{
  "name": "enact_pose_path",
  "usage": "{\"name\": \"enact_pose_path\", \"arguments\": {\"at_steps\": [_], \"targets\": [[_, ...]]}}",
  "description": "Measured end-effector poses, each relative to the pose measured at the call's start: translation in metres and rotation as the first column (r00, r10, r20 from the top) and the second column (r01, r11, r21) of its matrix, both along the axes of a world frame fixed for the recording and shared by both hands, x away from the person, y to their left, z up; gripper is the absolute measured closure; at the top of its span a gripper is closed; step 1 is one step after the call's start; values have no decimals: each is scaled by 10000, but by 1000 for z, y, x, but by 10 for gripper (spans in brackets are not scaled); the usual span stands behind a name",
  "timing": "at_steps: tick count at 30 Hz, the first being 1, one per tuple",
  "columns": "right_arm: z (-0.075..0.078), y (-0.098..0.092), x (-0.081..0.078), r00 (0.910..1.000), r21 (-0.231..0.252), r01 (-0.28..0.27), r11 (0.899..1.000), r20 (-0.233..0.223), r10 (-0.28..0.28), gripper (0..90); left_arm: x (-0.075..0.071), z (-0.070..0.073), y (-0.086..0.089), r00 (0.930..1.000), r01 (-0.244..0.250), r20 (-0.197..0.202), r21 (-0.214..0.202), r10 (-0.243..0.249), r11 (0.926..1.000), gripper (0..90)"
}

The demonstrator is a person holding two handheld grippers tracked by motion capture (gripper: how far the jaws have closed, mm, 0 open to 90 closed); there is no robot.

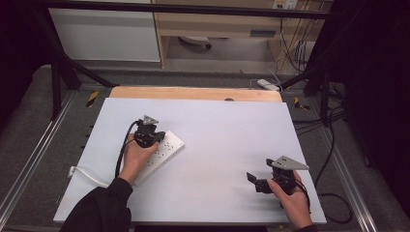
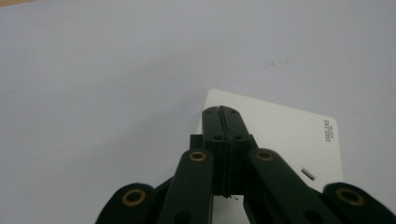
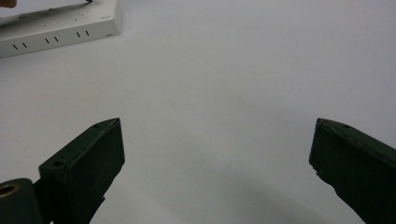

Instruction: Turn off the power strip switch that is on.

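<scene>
White table (image 1: pixel 217 130), white power strip (image 1: pixel 162 153) left of centre, left gripper (image 1: pixel 153 137) clamped shut over its end, right gripper (image 1: pixel 255 181) lower right, jaws spread wide, holding nothing.

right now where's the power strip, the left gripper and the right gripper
power strip (image 1: pixel 170 144): high view, its white top face
left gripper (image 2: pixel 222 112): left gripper view, tips of its shut jaws
right gripper (image 3: pixel 217 140): right gripper view, gap between its open jaws

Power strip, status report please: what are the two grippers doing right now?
Left gripper shut, tips over the white power strip. Right gripper open, nothing between its jaws, apart from the strip. White table between them bare.
</scene>
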State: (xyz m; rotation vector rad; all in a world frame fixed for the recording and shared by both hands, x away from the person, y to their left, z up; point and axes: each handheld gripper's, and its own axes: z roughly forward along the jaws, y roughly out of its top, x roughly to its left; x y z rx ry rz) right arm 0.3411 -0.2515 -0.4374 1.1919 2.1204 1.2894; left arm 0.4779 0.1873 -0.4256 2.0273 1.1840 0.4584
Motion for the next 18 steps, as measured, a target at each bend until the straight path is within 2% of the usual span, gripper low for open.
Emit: {"name": "enact_pose_path", "arguments": {"at_steps": [18], "targets": [[0, 0, 0, 10000, -5, 3, 10000, 11, -3, 38, 0, 0, -1, 10000, 59, -5, 51, -59, 10000, 900]]}}
